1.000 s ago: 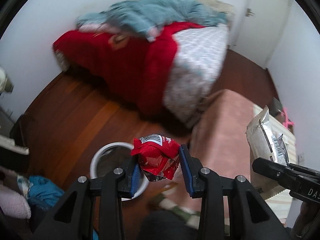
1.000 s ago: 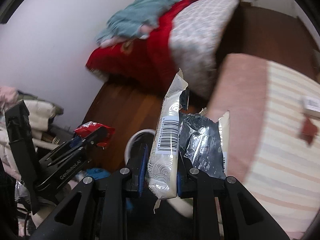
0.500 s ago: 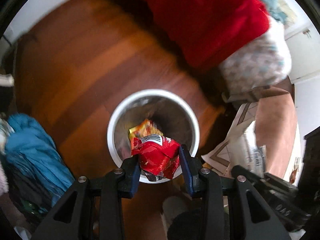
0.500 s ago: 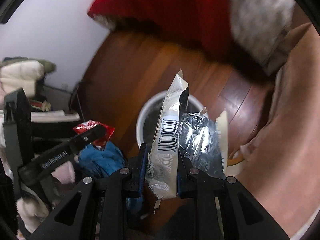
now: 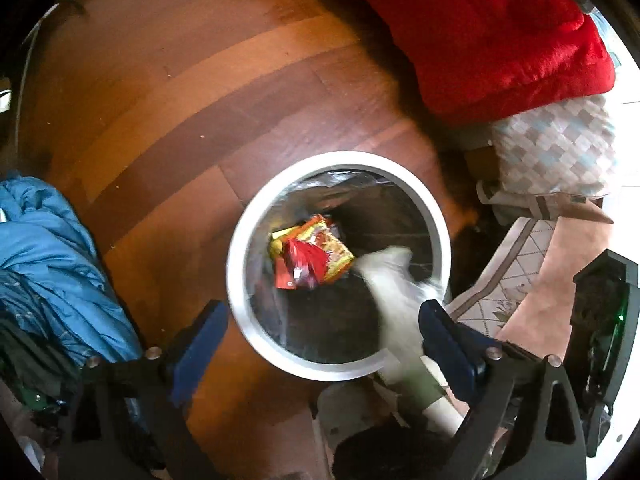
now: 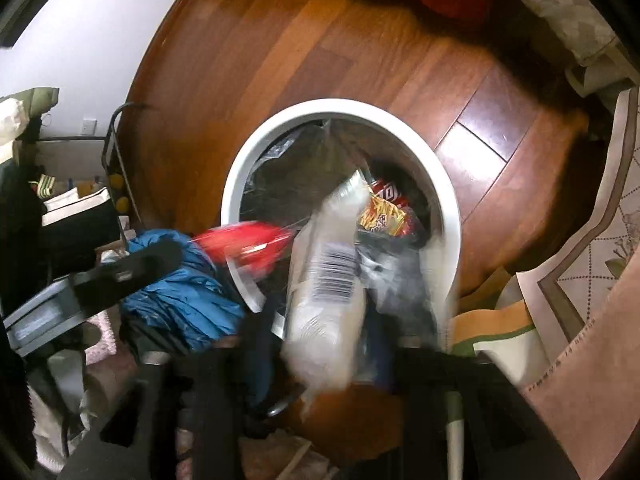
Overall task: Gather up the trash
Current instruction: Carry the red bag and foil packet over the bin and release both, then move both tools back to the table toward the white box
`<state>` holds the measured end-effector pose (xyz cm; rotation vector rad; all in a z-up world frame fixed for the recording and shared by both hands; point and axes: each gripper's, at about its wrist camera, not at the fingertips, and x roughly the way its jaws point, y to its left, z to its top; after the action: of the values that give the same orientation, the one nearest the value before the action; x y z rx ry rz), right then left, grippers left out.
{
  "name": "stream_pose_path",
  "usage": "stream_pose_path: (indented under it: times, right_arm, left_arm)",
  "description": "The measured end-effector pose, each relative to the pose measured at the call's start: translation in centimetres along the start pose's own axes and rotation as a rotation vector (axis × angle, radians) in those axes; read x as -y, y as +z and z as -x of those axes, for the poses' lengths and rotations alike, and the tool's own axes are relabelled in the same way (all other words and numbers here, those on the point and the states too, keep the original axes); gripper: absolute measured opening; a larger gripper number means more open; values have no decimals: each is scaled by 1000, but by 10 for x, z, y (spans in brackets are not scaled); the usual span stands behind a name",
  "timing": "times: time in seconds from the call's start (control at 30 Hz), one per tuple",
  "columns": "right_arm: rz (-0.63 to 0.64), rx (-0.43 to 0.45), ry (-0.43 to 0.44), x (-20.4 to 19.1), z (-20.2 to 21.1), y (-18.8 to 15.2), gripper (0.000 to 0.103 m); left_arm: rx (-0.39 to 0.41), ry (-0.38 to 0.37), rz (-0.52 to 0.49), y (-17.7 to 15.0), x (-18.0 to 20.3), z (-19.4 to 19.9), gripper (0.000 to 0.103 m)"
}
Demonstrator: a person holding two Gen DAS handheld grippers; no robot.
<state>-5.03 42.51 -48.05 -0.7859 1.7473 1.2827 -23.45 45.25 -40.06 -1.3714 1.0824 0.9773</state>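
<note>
A white round trash bin [image 5: 240, 256] stands on the wood floor, also in the right wrist view [image 6: 448, 216]. My left gripper [image 5: 324, 332] is open and empty above the bin. The red wrapper [image 5: 300, 264] lies inside on a yellow snack bag [image 5: 336, 256]; in the right wrist view it shows as a red blur [image 6: 248, 248] at the rim. The white wrapper [image 6: 328, 280] is a blur over the bin between the fingers of my right gripper [image 6: 324, 352], whose jaws look spread. It also shows as a white blur in the left wrist view [image 5: 396, 304].
A blue jacket [image 5: 52, 272] lies left of the bin. A bed with a red blanket [image 5: 492, 40] is beyond it. A patterned rug [image 5: 516, 280] and pink cloth [image 6: 592, 360] lie to the right. Clutter and shelves [image 6: 60, 208] stand at the left.
My left gripper opened and the red wrapper dropped into the bin. My right gripper moved over the bin and spread; the white wrapper is slipping down, blurred.
</note>
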Motion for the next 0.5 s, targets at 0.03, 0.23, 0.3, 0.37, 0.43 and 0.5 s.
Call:
stream_pose_path:
  times: [0.03,0.23,0.3,0.37,0.43,0.5]
  right_arm:
    - [1,2,-10,0,0,0,75]
    - [14,16,-49,4,15,-7,103]
    - [24,29,-111,1,22,-12,103]
    - [39,42,-158,-2,30,-18,103]
    - [80,73,-244,-8,40,-26,103]
    - [102,101,-283,-12,50,-33,103]
  left_arm:
    - [13,15,-1,0,-2,3,98]
    - [113,99,-18,-15,-7,27,100]
    - [152,143,-43,-25,-4,34,102]
    - [186,183,-62,-34,-1,41,102]
    - [216,208,-77,-41,4,48,102]
    - [238,211,-90,-51,8,55,103]
